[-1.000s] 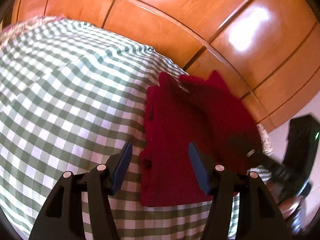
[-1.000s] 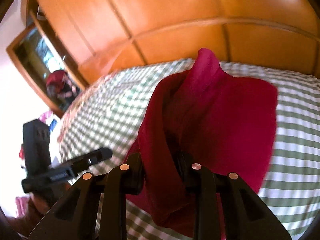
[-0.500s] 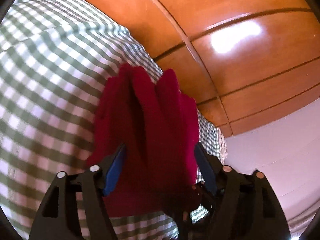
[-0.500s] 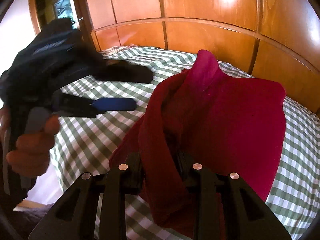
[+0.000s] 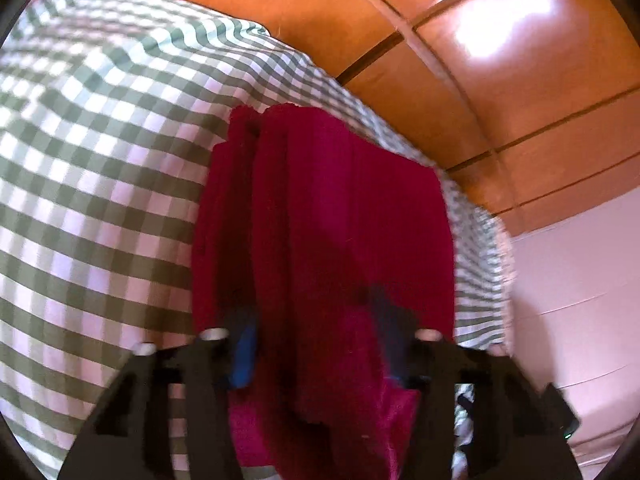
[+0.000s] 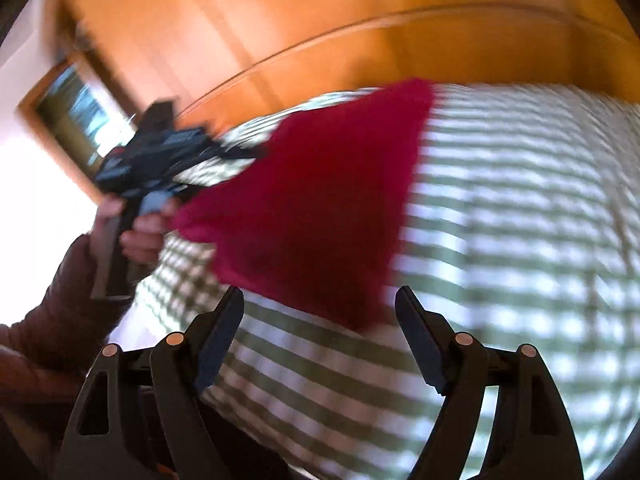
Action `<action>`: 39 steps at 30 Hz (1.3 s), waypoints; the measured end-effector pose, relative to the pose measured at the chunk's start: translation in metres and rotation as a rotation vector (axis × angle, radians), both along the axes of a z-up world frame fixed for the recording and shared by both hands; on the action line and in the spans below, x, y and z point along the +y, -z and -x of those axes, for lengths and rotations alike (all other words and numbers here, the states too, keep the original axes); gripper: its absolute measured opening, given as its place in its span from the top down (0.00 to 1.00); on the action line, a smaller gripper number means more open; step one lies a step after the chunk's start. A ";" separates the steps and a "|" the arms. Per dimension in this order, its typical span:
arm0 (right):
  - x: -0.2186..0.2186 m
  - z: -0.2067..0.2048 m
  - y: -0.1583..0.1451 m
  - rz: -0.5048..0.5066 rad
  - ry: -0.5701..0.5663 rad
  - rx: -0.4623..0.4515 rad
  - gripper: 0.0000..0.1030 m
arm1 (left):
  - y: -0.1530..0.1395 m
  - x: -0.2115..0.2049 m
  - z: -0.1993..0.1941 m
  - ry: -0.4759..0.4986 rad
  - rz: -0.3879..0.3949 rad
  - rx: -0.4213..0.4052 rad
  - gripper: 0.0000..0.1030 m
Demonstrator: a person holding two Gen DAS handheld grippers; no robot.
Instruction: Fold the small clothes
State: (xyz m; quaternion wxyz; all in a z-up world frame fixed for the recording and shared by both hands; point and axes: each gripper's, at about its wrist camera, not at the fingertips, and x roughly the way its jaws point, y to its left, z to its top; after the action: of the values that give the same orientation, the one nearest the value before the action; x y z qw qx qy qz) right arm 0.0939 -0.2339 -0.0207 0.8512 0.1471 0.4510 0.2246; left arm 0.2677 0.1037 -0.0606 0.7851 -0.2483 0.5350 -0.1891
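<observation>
Right wrist: right gripper (image 6: pixel 320 336) jaws wide, empty; red cloth (image 6: pixel 320 208) ahead, left gripper's (image 5: pixel 316 344) hold unclear.

Open green-and-white checked bedspread (image 6: pixel 520 220) lies free ahead and to the right of the right gripper (image 6: pixel 320 340), whose spread fingers hold nothing. To its left, the bunched dark red cloth garment (image 6: pixel 320 200) and the left gripper (image 6: pixel 160 160) block the way. The glossy orange wooden panelled wall (image 6: pixel 320 20) closes off the far edge.
</observation>
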 end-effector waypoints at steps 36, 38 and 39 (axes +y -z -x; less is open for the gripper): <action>0.096 -0.156 -0.022 0.182 -0.026 -0.064 0.53 | 0.007 0.018 0.051 -0.142 -0.444 -0.221 0.31; 0.105 -0.183 0.006 0.276 -0.001 -0.006 0.53 | 0.013 0.014 0.050 -0.135 -0.446 -0.214 0.30; 0.107 -0.193 0.021 0.313 0.001 0.014 0.53 | 0.016 0.014 0.049 -0.135 -0.440 -0.210 0.30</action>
State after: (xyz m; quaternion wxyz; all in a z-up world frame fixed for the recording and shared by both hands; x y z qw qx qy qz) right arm 0.2867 -0.1268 -0.0415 0.8607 0.0143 0.4863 0.1499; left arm 0.2187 0.1176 -0.0770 0.8824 -0.0853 0.4610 -0.0400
